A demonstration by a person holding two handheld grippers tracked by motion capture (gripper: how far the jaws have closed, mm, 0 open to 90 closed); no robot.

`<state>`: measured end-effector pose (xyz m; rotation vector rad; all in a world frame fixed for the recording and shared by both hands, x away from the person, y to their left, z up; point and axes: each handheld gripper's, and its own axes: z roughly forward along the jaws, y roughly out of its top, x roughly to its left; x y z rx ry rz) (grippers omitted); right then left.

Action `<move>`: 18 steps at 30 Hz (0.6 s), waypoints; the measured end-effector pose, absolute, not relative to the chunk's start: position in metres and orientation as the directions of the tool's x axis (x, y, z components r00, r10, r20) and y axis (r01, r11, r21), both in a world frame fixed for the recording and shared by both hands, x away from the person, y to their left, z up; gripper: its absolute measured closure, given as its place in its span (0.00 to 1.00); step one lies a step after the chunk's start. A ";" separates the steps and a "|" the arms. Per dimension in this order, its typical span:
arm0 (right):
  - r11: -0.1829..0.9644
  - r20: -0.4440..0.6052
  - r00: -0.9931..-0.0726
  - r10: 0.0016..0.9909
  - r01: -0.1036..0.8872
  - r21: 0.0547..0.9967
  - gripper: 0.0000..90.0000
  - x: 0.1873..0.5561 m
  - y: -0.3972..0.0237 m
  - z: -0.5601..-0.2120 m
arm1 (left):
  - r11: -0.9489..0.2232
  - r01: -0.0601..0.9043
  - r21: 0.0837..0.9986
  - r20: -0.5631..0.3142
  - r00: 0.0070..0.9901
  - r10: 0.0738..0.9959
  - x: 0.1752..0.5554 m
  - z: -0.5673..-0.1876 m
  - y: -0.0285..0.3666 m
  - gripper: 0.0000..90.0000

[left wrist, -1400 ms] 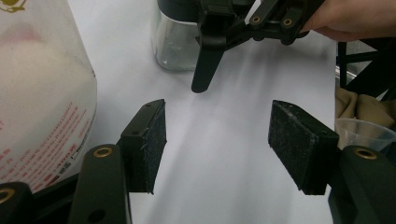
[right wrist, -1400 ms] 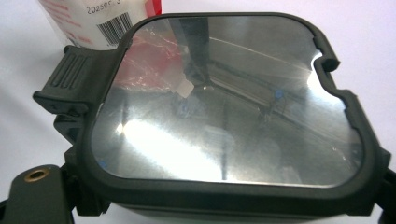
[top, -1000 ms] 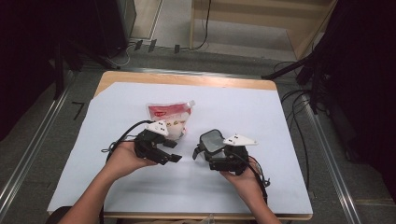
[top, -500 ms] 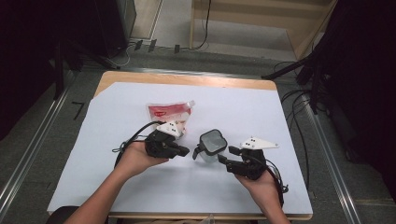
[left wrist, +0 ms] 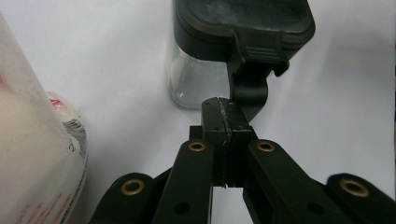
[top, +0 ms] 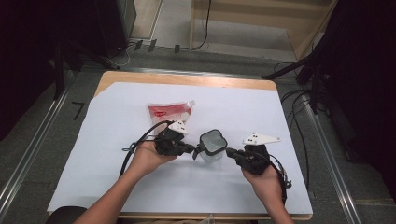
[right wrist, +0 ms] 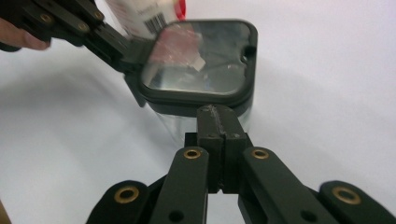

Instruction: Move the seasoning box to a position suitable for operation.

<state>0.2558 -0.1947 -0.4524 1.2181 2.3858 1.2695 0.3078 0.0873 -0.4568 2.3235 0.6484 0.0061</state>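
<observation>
- A small clear glass container with a dark snap-on lid stood upright on the white sheet that covered the table, between the two grippers. A red-and-white pouch lay just behind it, towards the left.
- The left gripper had its jaws pressed fully together with nothing between them. In the left gripper view its tips sat right at the lid's side latch, which hung out and down from the lid edge.
- The right gripper had just been closing its jaws. They met with nothing between them, and the tips butted against the lid rim on the opposite side.
- The step looked like releasing the lid's latches with the closed tips used as prying points.
- To do it well, the left tips should catch under the free lip of the latch and lever it outward, not push on the glass.
- The right gripper would best serve as a brace, pressing level against the rim so that the container neither slid nor tipped.
- Light, steady force was called for, because the glass stood loose on a smooth sheet and a sudden release could knock it towards the pouch.
</observation>
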 end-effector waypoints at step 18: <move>0.254 0.272 -0.610 0.744 0.635 0.729 1.00 0.266 -0.199 -0.456 | -0.586 0.458 0.669 -0.227 0.876 0.425 0.297 -0.458 0.078 1.00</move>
